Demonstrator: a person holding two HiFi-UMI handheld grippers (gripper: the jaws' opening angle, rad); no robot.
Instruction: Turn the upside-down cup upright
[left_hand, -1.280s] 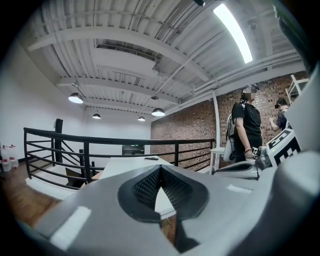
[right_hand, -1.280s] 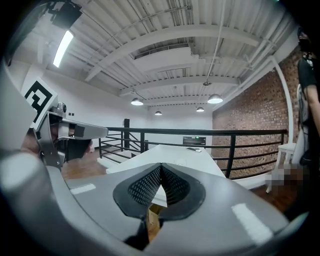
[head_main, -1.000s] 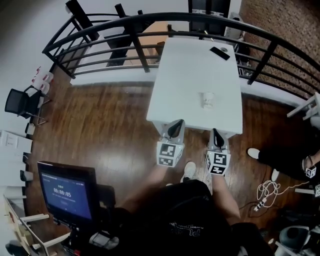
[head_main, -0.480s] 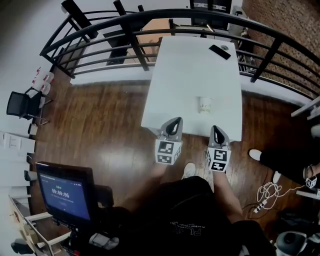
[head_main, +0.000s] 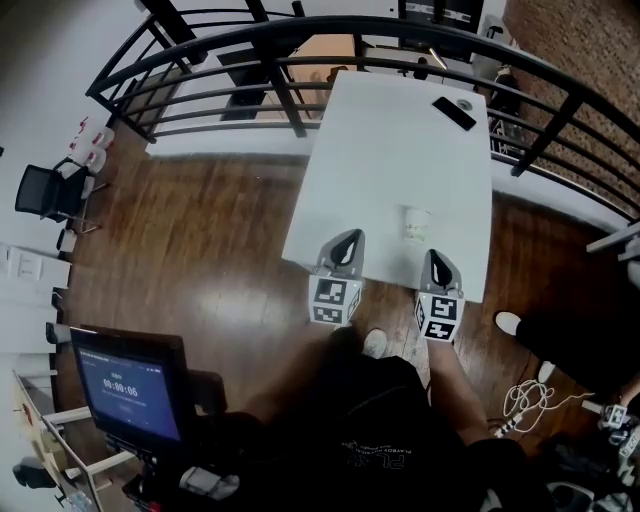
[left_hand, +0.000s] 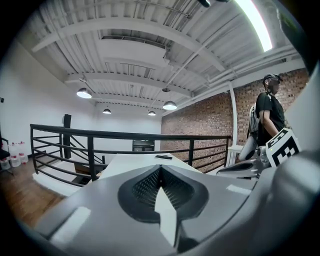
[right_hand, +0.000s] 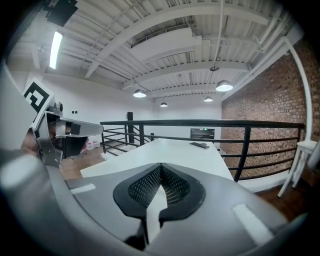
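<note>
On the white table (head_main: 380, 130), the white cup (head_main: 417, 224) stands just above our right gripper (head_main: 433, 258), farther up-right from our left gripper (head_main: 348, 240); both are clenched empty.

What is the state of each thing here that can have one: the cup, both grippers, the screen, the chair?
Cup: stands on the white table, nothing touches it; too small to tell which end is up.
Left gripper: jaws shut, empty.
Right gripper: jaws shut, empty.
Screen: switched on, shows a timer.
Chair: empty.
</note>
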